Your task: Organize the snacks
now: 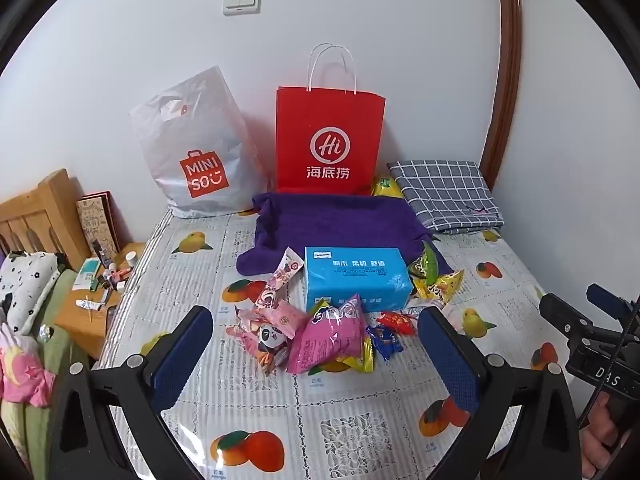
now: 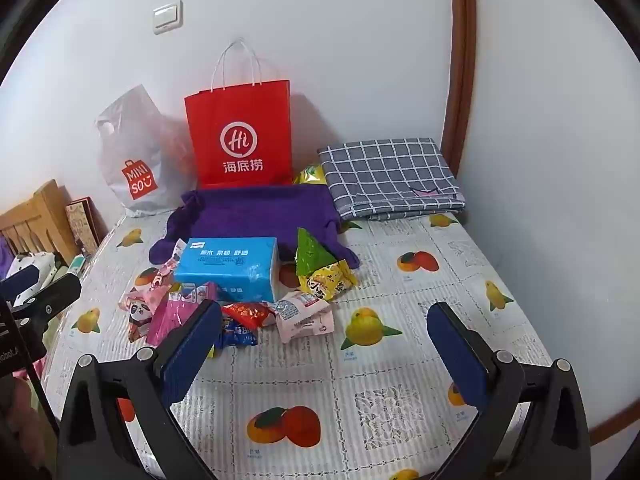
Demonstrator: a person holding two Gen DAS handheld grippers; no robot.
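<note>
Several snack packets lie in a heap on the fruit-print tablecloth (image 1: 260, 412) around a blue tissue pack (image 1: 356, 278) (image 2: 228, 268). A bright pink packet (image 1: 328, 336) (image 2: 176, 316), a panda packet (image 1: 266, 338) (image 2: 138, 314), a red packet (image 1: 398, 322) (image 2: 246, 314), a pale pink packet (image 2: 304, 314) and green and yellow packets (image 1: 434, 276) (image 2: 320, 268) are among them. My left gripper (image 1: 316, 352) hovers open just short of the pink packet, holding nothing. My right gripper (image 2: 324, 344) is open and empty to the right of the heap, over the cloth (image 2: 360, 380).
A red paper bag (image 1: 330, 140) (image 2: 240, 136) and a grey plastic bag (image 1: 196, 152) (image 2: 134, 152) stand against the wall. A purple towel (image 1: 340, 224) (image 2: 256, 212) and folded checked cloth (image 1: 444, 196) (image 2: 390, 176) lie behind the heap. A cluttered wooden side table (image 1: 86, 316) sits left.
</note>
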